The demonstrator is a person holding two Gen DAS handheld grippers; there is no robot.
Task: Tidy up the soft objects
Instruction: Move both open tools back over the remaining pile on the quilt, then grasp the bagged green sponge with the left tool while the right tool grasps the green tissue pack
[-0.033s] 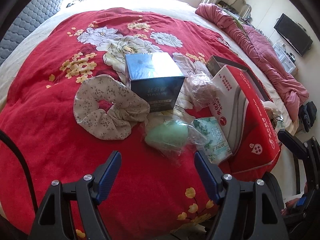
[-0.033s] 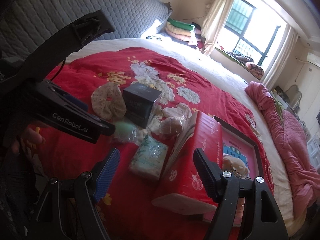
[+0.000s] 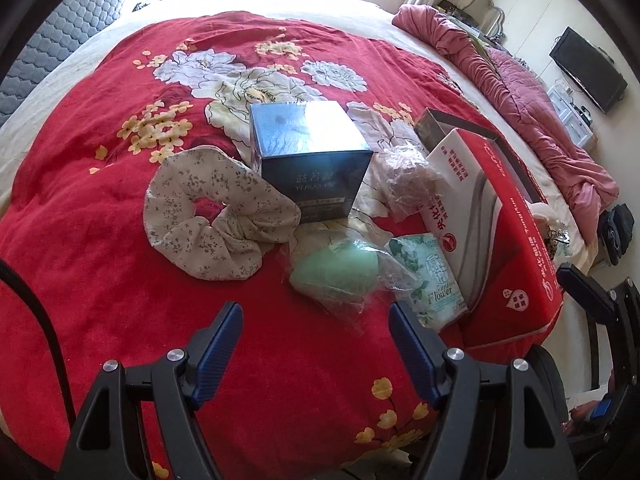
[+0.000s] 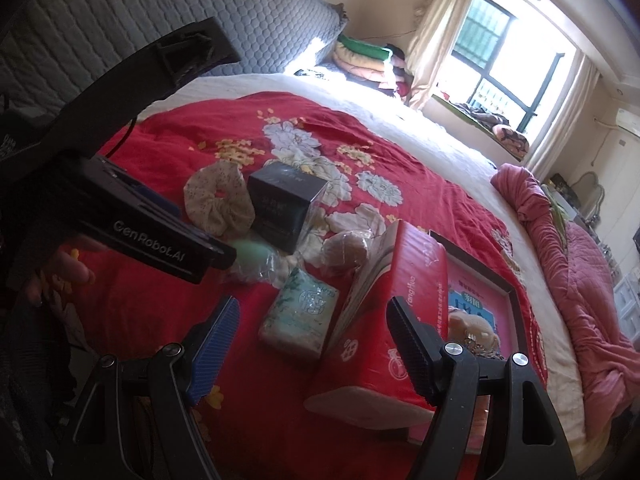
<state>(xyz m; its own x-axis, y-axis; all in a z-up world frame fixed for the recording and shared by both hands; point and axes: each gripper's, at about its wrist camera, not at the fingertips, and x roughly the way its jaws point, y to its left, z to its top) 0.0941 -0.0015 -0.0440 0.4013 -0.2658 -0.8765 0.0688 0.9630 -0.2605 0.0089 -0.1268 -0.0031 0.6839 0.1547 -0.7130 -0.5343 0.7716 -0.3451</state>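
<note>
Left gripper (image 3: 314, 340) wide apart, empty, just behind bagged mint-green sponge (image 3: 334, 270); right gripper (image 4: 312, 330) likewise, facing floral tissue pack (image 4: 302, 312).

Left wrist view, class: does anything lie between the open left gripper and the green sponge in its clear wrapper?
Nothing visible does. The left gripper is open and empty, and only bare red blanket lies between its fingers and the green sponge. The scrunchie sits off to the left, the tissue pack to the right.
</note>
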